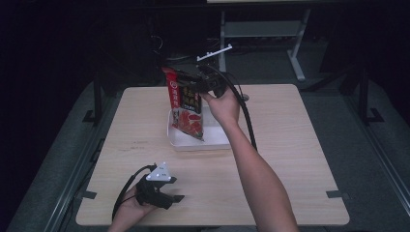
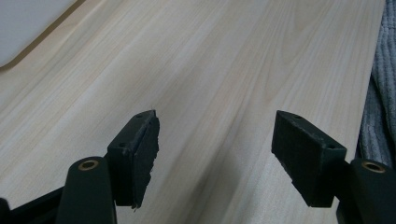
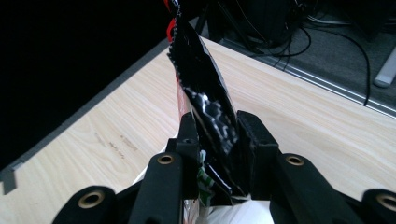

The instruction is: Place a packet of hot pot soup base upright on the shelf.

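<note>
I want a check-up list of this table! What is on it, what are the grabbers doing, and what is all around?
Surface: pale wooden table, faint marks near its left side.
Job's things: red and black printed snack bag held upright over the shallow white tray.
Clutter: nothing seen.
Grippers: right gripper shut on the bag's edge; left gripper open, low over bare wood at the near edge.
Cables: black cable trailing along the right forearm; another at the left gripper.
Surroundings: dark room, grey floor, white desk frame behind.

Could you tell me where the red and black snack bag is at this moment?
In the high view the snack bag hangs upright, clamped in the right gripper, its lower end over the white tray at the table's far middle.
</note>
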The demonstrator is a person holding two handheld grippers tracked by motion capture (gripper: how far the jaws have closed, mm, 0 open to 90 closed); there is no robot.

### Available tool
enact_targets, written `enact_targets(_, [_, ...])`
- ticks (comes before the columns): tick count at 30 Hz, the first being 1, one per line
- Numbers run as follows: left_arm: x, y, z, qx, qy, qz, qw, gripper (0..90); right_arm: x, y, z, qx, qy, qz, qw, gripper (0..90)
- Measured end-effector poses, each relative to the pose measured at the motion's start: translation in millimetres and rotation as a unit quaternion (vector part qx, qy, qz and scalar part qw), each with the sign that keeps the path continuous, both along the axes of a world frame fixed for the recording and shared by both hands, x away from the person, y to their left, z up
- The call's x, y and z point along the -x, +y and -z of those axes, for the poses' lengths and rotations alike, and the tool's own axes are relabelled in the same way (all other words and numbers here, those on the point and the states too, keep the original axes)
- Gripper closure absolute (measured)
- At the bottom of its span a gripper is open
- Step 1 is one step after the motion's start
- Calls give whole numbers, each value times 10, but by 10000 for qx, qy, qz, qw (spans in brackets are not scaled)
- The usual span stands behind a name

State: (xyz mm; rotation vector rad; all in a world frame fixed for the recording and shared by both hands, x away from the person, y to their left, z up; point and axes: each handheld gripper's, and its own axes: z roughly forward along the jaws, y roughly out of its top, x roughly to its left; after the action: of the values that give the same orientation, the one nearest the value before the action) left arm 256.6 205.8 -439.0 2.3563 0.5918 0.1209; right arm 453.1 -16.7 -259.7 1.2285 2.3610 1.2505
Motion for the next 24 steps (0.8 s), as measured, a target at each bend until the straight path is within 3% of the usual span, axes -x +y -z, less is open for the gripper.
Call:
enact_targets(9, [-10,19,-1,4,-21,-11,10000,314,-83,132,119,154,7,185,9997,714])
enact_targets(24, [-10,10,4,2,-29,-4,10000,314,-100,208,371,127,45,299,9995,702])
